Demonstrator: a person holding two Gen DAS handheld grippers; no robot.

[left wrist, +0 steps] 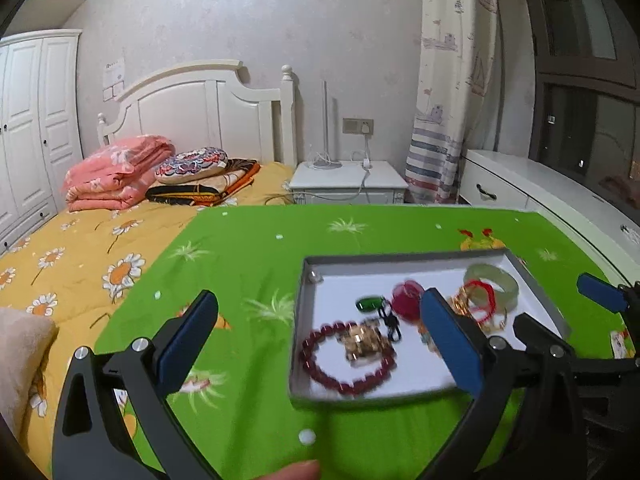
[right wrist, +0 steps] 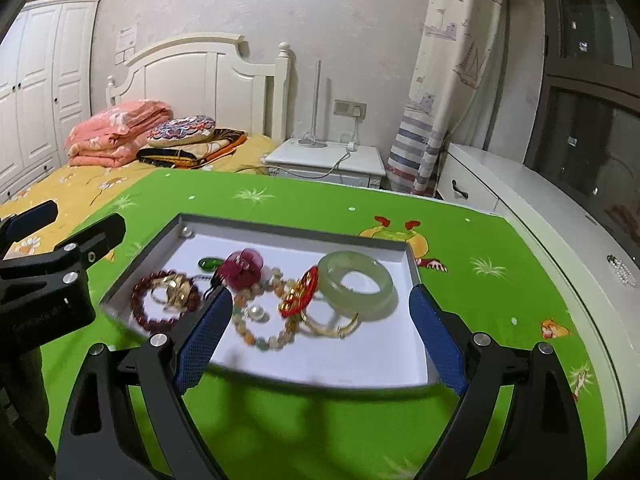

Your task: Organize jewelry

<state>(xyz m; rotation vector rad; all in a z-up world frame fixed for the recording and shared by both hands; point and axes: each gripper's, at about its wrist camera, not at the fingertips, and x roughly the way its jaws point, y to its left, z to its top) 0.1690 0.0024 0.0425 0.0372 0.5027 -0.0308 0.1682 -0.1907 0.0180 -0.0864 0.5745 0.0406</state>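
A shallow grey tray point(right wrist: 276, 220) with a white floor lies on a green cloth and holds mixed jewelry. In it are a dark red bead bracelet point(right wrist: 138, 300), a pale green jade bangle point(right wrist: 356, 280), a red and gold piece point(right wrist: 298, 294), a pastel bead strand point(right wrist: 260, 334), a gold bangle point(right wrist: 328, 328), a red translucent piece point(right wrist: 244, 268) and a green stone point(right wrist: 209, 264). My right gripper point(right wrist: 320, 332) is open and empty above the tray's near edge. My left gripper point(left wrist: 320, 340) is open and empty at the tray's left side; the tray point(left wrist: 304, 308) and red bracelet point(left wrist: 348, 360) show there.
The green cloth point(right wrist: 480, 300) covers a table beside a bed with a yellow flowered cover point(left wrist: 80, 256). A white nightstand point(left wrist: 348, 182) and white cabinet point(right wrist: 520, 208) stand behind. A pearl piece point(right wrist: 622, 268) lies on the cabinet top at right.
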